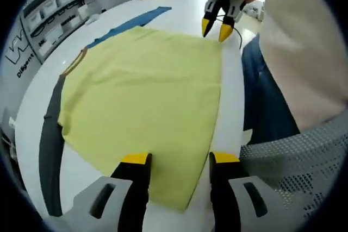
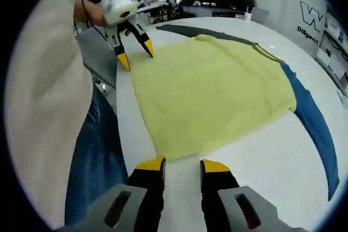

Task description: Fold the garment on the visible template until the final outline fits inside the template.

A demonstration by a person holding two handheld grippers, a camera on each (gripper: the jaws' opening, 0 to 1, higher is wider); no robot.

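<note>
Garment [image 1: 144, 96], yellow, lies spread flat on the white table [image 1: 38, 96], covering most of the template beneath. Template shows as a dark grey strip [image 1: 50, 156] along one edge and a blue strip [image 2: 312, 120] along the opposite edge.

Left gripper [image 1: 179, 158] is held low over the table at one hem corner, jaws parted wide and straddling the cloth edge, gripping nothing. Right gripper [image 2: 182, 164] is poised just off the other hem corner, jaws apart with a narrower gap, also holding nothing.

Person stands at the table edge between both grippers, in a pale top [image 1: 304, 42] and blue jeans [image 2: 92, 161].
</note>
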